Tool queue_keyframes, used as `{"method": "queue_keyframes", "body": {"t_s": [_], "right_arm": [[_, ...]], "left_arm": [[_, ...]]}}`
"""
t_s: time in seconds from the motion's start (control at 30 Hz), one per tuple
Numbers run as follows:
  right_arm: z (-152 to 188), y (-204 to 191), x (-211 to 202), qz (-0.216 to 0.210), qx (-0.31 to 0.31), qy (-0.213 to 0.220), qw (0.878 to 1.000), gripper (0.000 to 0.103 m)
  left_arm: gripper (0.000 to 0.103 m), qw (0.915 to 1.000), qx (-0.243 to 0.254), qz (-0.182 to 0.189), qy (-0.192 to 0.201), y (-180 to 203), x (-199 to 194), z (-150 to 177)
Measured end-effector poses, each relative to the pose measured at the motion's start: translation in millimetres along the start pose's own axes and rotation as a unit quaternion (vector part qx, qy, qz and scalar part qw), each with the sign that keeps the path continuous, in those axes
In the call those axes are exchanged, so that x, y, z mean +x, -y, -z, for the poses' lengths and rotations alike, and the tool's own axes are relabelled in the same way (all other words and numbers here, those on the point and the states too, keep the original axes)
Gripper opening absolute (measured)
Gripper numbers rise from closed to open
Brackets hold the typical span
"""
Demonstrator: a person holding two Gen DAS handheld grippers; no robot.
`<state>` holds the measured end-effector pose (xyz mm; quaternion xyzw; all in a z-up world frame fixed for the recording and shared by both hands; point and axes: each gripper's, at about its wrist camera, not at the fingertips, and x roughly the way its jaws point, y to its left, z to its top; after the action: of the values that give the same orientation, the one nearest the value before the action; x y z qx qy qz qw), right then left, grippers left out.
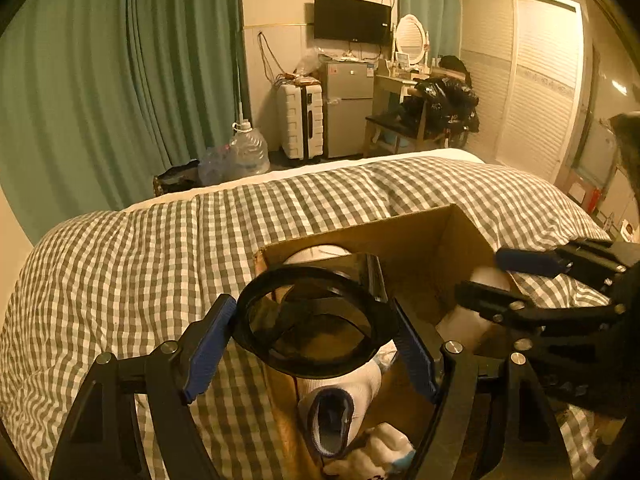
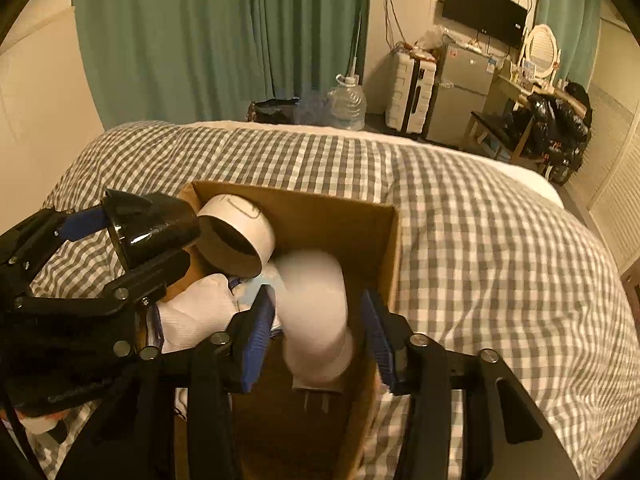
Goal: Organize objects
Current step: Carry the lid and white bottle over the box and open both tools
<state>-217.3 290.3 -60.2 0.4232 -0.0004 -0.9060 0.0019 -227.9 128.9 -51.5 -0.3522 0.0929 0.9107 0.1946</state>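
Note:
An open cardboard box (image 1: 416, 236) (image 2: 320, 204) sits on the checked bed. My left gripper (image 1: 312, 340) is shut on a dark see-through cup (image 1: 316, 320), held over the box's left side; in the right wrist view the cup (image 2: 152, 228) shows at the left. My right gripper (image 2: 316, 336) is open with a blurred white bottle (image 2: 316, 312) (image 1: 468, 320) between its pads, apart from both, over the box. Inside the box lie a roll of white tape (image 2: 236, 236), a white sock (image 1: 340, 400) and other white items.
The grey-and-white checked duvet (image 1: 140, 272) (image 2: 500, 240) covers the bed around the box. Beyond the bed stand green curtains (image 1: 120, 80), a water jug (image 1: 248, 152), a white suitcase (image 1: 302, 120), a small fridge (image 1: 348, 104) and a wardrobe (image 1: 532, 80).

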Motion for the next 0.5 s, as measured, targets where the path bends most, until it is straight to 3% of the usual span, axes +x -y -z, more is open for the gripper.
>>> {"method": "queue_keyframes", "body": {"t_s": [0.1,0.17,0.5], "right_arm": [[0,2,-17,0.005,0.01,0.015,1.0,0.066],[-2,2,-29,0.004,0.011,0.022,1.0,0.068],[0,-19,-131,0.036,-0.016,0.072,0.997,0.084]], "left_arm": [[0.09,0.9999,-0.003,-0.006,0.009,-4,-13,-2],[0.096,0.9996,-0.002,-0.018,0.02,-6,-28,-4],[0.102,0.9972,-0.013,-0.031,0.067,-19,-128,-8]]}}
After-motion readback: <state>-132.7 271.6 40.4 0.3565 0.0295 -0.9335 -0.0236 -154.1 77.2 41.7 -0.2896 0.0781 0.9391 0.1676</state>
